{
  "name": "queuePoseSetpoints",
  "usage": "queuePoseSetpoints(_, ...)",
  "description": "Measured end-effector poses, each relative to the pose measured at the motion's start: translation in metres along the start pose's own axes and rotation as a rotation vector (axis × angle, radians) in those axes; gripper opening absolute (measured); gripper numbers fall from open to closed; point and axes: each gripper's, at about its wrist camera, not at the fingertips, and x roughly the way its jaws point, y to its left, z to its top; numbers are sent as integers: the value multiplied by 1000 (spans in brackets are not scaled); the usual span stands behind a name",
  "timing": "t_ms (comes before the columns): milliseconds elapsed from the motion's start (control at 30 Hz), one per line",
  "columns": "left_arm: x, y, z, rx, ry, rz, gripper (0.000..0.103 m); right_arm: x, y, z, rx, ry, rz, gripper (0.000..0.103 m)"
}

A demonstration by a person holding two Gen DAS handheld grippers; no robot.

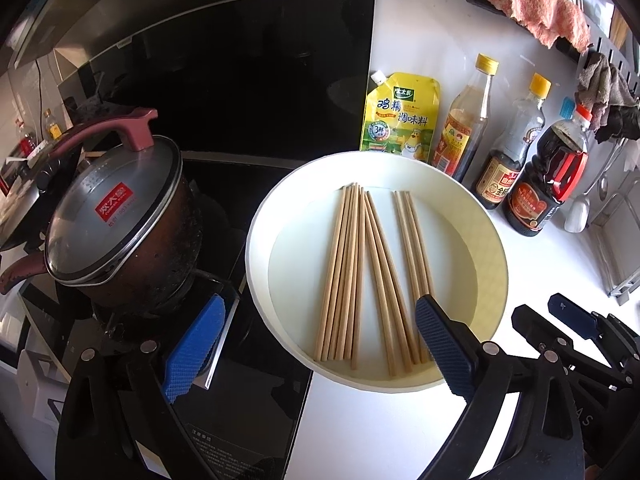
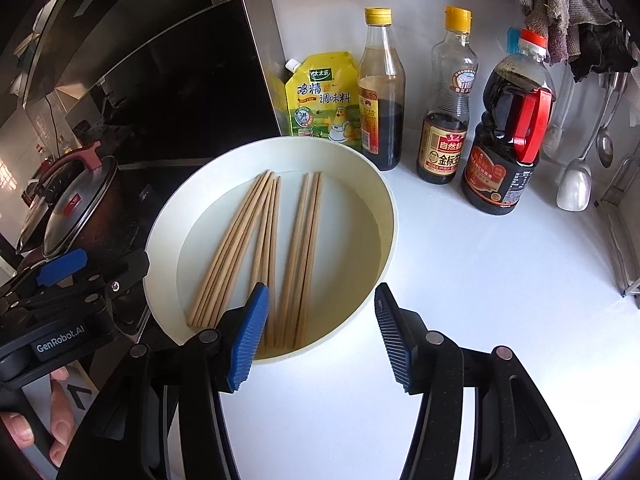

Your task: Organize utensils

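Several wooden chopsticks (image 1: 352, 272) (image 2: 264, 252) lie loose in a round cream-white basin (image 1: 260, 240) (image 2: 390, 208) on the white counter. My left gripper (image 1: 320, 344) hovers over the basin's near edge, open wide, one blue pad over the stove side and the other over the chopstick ends; nothing is between the pads. My right gripper (image 2: 320, 332) is open above the basin's near rim with nothing in its gap. The right gripper (image 1: 576, 320) also shows at the lower right of the left wrist view. The left gripper (image 2: 64, 272) shows at the left of the right wrist view.
A lidded dark pot (image 1: 120, 220) sits on the black stove left of the basin. Behind the basin stand a yellow seasoning pouch (image 1: 400, 116) and three sauce bottles (image 2: 500, 136). Rags and a ladle (image 2: 576, 184) hang at the right wall. A hand (image 2: 52, 420) grips the left tool.
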Motion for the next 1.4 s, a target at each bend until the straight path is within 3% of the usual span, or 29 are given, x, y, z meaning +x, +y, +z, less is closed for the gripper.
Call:
queuePoseSetpoints(600,-8,-7,-2,-1,13,-18,96,-13,-3,-1,6,-10,-16,57)
queuePoseSetpoints(1400,-10,-11,-2,16,5,35,97,-16,-6,-3,-11,-20,-30,58)
